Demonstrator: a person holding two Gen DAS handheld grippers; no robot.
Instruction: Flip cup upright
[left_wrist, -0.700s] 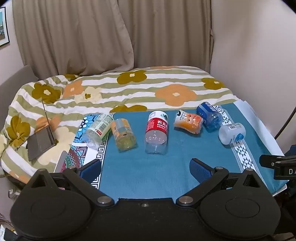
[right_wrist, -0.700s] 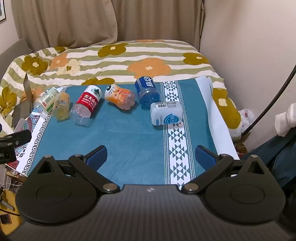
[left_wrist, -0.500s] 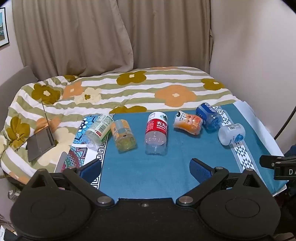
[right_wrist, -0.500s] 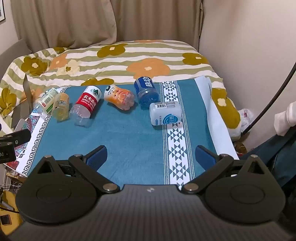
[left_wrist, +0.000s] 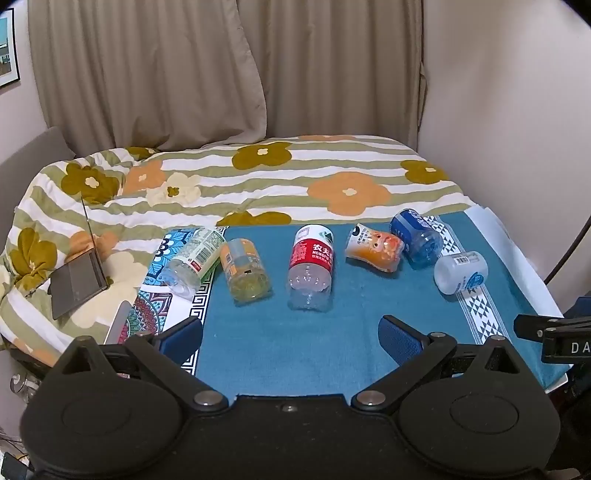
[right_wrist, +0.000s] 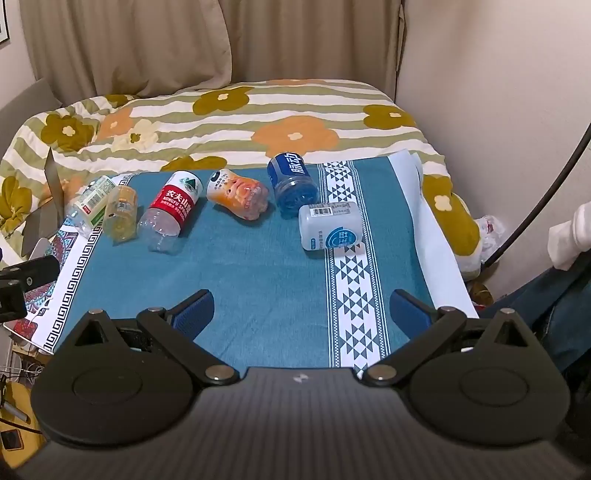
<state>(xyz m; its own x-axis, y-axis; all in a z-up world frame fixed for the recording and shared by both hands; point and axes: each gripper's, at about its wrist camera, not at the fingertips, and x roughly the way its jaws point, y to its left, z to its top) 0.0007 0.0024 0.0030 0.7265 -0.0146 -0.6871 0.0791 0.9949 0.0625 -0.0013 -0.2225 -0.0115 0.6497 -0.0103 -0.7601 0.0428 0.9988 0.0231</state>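
Note:
Several cut-off bottle cups lie on their sides in a row on the blue cloth (left_wrist: 280, 339): a green-label cup (left_wrist: 192, 256), a yellow cup (left_wrist: 245, 269), a red-label cup (left_wrist: 311, 267), an orange cup (left_wrist: 373, 246), a blue cup (left_wrist: 416, 238) and a white cup (left_wrist: 460, 271). In the right wrist view the white cup (right_wrist: 330, 226) lies nearest, with the blue cup (right_wrist: 292, 184), orange cup (right_wrist: 237, 192) and red-label cup (right_wrist: 171, 212) behind it. My left gripper (left_wrist: 291, 336) and right gripper (right_wrist: 301, 308) are open and empty, above the near edge of the cloth.
A flowered quilt (left_wrist: 295, 173) covers the bed behind the cloth. A laptop (left_wrist: 79, 273) sits half open at the left. Curtains and a wall (right_wrist: 498, 110) close the back and right. A dark cable (right_wrist: 535, 206) hangs at the right.
Both grippers have risen and drawn back slightly, so the cups sit a little lower in view. The cups have not moved.

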